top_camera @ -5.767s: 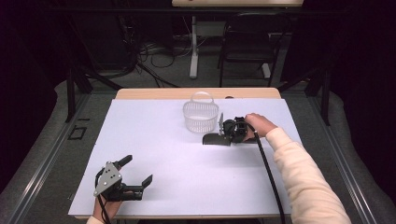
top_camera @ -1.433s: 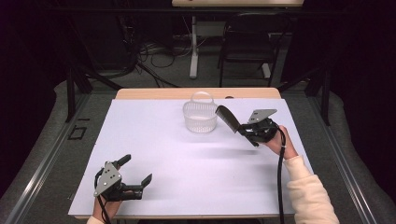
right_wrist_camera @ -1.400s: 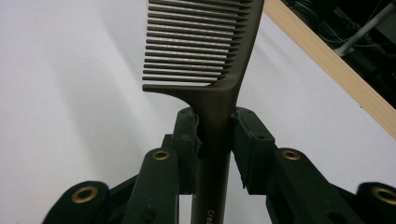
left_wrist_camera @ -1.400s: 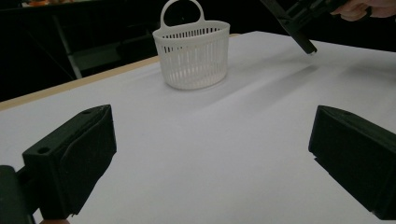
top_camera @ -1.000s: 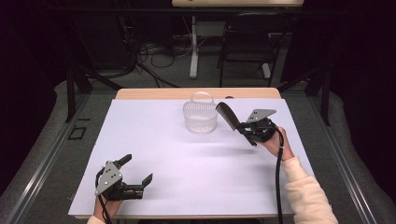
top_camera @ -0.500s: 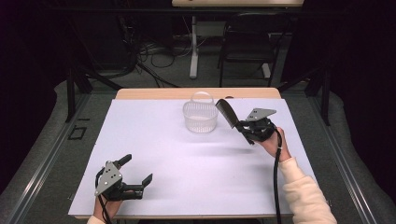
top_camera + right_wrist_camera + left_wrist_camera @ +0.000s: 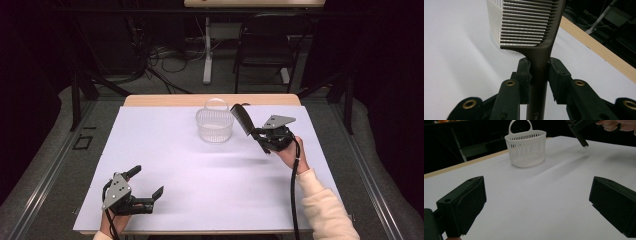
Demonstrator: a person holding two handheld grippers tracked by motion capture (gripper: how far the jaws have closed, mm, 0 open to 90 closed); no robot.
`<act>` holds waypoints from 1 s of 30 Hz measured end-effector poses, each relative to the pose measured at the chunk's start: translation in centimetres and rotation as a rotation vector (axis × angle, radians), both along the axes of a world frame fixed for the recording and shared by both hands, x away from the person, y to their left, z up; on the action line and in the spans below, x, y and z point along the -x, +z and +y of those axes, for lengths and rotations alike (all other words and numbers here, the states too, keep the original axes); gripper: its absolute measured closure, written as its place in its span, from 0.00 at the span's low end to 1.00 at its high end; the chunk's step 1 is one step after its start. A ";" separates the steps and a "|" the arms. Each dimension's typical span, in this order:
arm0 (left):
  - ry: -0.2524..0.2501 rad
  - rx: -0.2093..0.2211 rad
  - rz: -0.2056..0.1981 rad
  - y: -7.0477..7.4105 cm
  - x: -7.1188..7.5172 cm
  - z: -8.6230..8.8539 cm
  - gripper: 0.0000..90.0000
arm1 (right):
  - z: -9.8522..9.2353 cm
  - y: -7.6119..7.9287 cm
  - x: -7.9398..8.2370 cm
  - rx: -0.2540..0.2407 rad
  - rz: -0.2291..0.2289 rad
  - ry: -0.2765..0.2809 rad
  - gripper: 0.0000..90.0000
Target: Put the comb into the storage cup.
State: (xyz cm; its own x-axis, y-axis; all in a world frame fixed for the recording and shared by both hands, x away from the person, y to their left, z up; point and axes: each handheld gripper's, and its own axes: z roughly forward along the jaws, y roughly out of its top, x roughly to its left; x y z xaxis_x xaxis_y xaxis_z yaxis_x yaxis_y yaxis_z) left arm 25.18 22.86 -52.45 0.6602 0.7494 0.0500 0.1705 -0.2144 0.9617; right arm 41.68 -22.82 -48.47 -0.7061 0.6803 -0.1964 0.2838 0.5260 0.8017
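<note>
The right gripper [image 7: 252, 131] is raised above the counter [image 7: 200, 170], just beside the white basket [image 7: 214, 125]. The right hand [image 7: 290, 152] grips it from behind, with the sleeved forearm running back toward the counter's near edge. Its jaws are clenched on the handle of a dark comb [image 7: 531, 30], which slants up and away, the toothed head reaching toward the basket's rim. The left gripper [image 7: 145, 187] sits low at the near left corner, well apart from the basket, held level over the white sheet. Its jaws are spread wide with nothing between them.
</note>
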 end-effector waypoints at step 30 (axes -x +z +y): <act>-0.002 -0.005 0.000 0.0 -0.1 0.0 0.01 | 0.7 0.4 -0.2 -0.030 -0.018 -0.027 0.80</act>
